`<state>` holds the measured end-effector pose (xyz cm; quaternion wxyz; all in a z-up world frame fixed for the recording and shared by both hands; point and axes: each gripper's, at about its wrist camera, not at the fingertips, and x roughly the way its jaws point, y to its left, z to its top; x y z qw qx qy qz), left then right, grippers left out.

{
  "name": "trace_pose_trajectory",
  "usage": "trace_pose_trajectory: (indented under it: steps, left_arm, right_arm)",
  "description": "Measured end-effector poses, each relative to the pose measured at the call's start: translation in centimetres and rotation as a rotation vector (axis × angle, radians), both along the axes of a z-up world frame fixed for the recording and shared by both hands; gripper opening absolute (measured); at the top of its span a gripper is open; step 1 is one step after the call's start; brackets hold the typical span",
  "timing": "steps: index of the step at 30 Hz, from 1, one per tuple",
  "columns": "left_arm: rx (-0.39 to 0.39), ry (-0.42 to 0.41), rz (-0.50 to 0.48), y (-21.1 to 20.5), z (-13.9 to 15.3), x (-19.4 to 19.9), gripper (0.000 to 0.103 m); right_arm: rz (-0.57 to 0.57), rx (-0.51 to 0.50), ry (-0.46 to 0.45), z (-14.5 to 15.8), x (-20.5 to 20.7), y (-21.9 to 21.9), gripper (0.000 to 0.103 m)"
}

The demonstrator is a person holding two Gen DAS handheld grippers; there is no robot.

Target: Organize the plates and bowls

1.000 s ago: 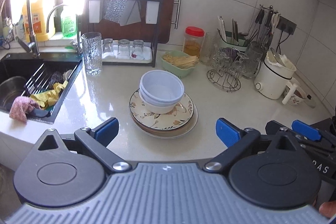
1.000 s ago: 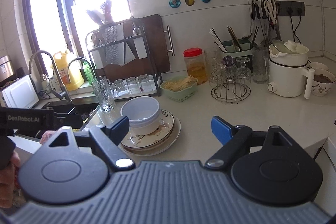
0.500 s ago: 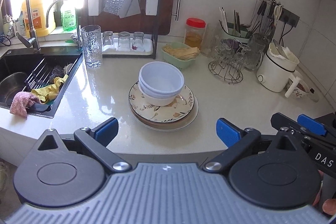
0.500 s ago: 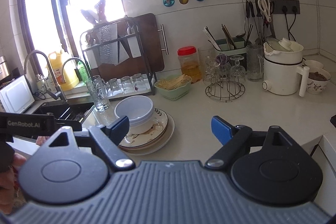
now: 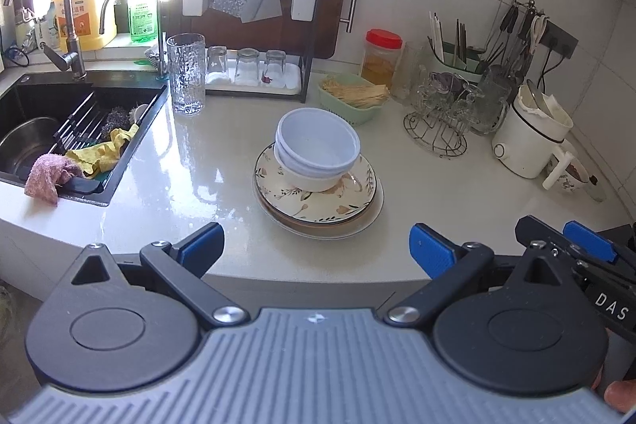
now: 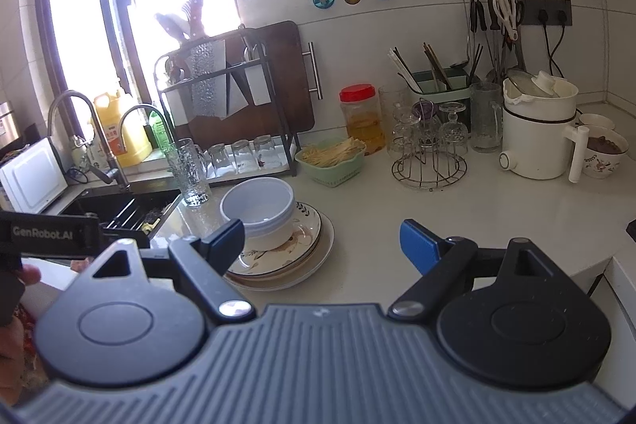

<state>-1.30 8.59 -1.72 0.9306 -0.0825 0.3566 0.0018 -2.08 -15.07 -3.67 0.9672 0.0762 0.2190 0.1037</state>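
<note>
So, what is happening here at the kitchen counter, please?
A person holds two grippers over the counter, and both are open and empty. The left gripper and the right gripper point toward a stack of nested white bowls sitting on floral plates beside the sink. Nothing is gripped yet; the stack looks untouched.

A tall ribbed glass (image 5: 185, 74) is seen on the counter (image 5: 206, 161) beside the black sink (image 5: 24, 114), where pink and yellow cloths (image 5: 79, 161) are draped. A red-lidded jar (image 6: 361, 118), a green basket (image 6: 330, 159) and a white kettle (image 6: 536, 134) are set near the wall.
</note>
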Motion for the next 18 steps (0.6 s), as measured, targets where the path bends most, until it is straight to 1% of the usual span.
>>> trace_pose_trajectory:
  steps: [10,18]
  left_arm:
    - [0.036,-0.017,-0.010,0.5,1.4,-0.5,0.101]
    - [0.054,-0.008,-0.030,0.3,1.4,-0.8,0.101]
  right_arm:
    - [0.011,-0.003,0.014,0.0,-0.1,0.5,0.087]
    - [0.010,-0.011,0.022,0.1,-0.2,0.4,0.087]
